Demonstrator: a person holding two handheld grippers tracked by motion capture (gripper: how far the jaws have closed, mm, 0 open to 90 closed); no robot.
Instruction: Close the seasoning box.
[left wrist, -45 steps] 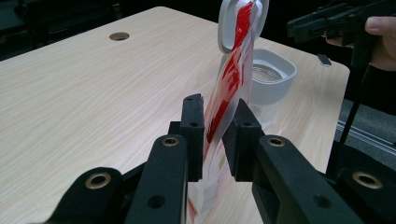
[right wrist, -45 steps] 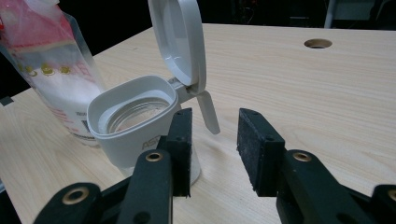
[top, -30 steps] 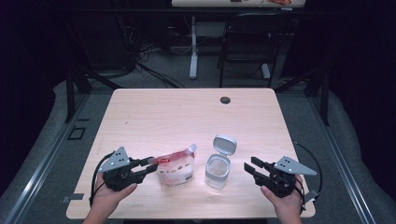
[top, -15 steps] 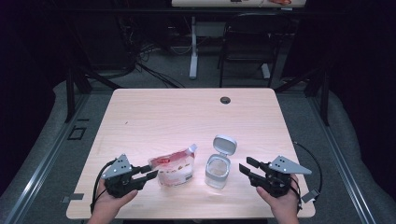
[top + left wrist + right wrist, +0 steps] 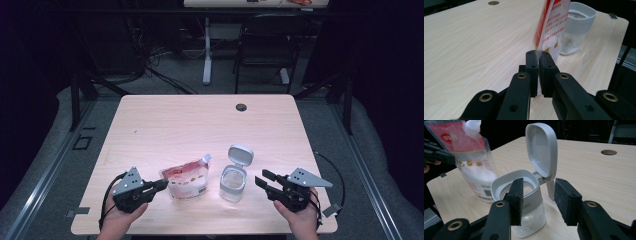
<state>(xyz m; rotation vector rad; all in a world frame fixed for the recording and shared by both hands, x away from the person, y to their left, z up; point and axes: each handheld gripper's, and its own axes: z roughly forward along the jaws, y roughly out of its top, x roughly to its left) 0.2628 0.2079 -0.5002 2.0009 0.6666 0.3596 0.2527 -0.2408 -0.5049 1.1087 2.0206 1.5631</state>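
A red-and-white spouted pouch (image 5: 187, 181) stands near the table's front edge. My left gripper (image 5: 161, 185) is at its left side. In the left gripper view the jaws have just been closing and the gripper (image 5: 538, 56) is shut on the pouch's (image 5: 551, 22) thin side edge. A clear jar (image 5: 233, 182) with white grains in the bottom stands right of the pouch, its grey flip lid (image 5: 240, 155) raised. My right gripper (image 5: 262, 179) is open just right of the jar. Its jaws have just narrowed a little, and the jar (image 5: 529, 220) stands just beyond them, untouched.
The light wooden table (image 5: 200, 125) has a round cable hole (image 5: 241, 107) at the back. A chair (image 5: 262, 55) and a desk leg (image 5: 207, 50) stand on the dark floor beyond the far edge. Both hands rest close to the front edge.
The left gripper pulled back slightly toward the front edge, then closed on the pouch's left edge. The right gripper has stayed where it was beside the jar.
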